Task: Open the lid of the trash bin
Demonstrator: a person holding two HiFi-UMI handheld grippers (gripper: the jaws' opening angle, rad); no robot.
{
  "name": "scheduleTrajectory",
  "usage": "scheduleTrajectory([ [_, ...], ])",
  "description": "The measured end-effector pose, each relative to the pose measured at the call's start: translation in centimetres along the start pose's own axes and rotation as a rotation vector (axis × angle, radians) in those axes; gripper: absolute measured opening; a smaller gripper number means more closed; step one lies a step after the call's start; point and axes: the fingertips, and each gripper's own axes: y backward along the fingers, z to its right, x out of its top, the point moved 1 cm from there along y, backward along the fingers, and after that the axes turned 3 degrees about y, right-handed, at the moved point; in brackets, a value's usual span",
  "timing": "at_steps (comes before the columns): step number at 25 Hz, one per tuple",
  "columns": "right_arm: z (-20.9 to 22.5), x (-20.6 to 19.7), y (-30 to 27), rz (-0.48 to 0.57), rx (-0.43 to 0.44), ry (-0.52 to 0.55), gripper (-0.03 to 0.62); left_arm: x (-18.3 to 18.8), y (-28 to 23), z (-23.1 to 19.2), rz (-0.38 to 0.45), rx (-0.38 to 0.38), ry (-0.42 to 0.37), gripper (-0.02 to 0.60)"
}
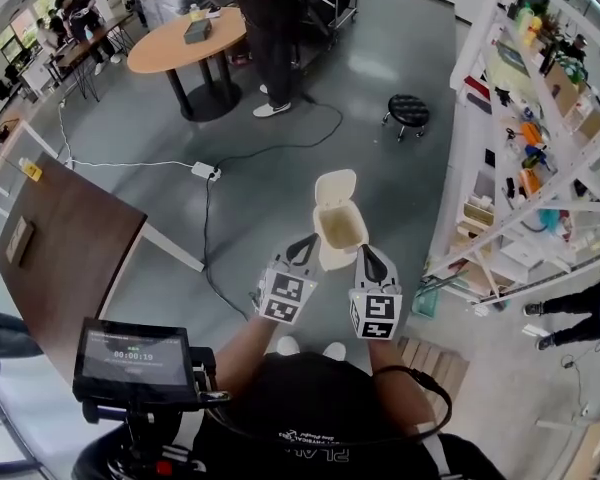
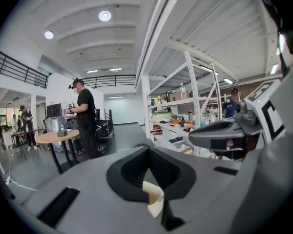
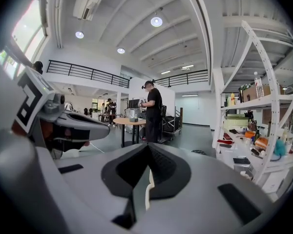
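A small cream trash bin (image 1: 340,230) stands on the grey floor just in front of me, its lid (image 1: 335,186) tipped up and back so the inside shows. My left gripper (image 1: 307,242) hovers at the bin's near left edge and my right gripper (image 1: 366,253) at its near right edge. Both have their jaws together with nothing held. In the left gripper view a piece of the cream bin (image 2: 154,197) shows through the hole between the pads of the left gripper (image 2: 149,150). The right gripper (image 3: 147,146) likewise frames a sliver of the bin (image 3: 147,191).
White shelving (image 1: 540,138) full of small items runs along the right. A black stool (image 1: 408,110) sits beyond the bin. A power strip (image 1: 205,171) and cables lie on the floor to the left. A brown table (image 1: 60,248), a round table (image 1: 185,43) and a standing person (image 1: 265,28) are farther off.
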Motion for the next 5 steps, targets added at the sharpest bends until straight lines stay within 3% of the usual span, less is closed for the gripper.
scheduleTrajectory([
  [5,-1.0,0.6,-0.2,0.000,-0.019,-0.002,0.005,-0.1,1.1,-1.6,-0.002,-0.006,0.065,-0.003],
])
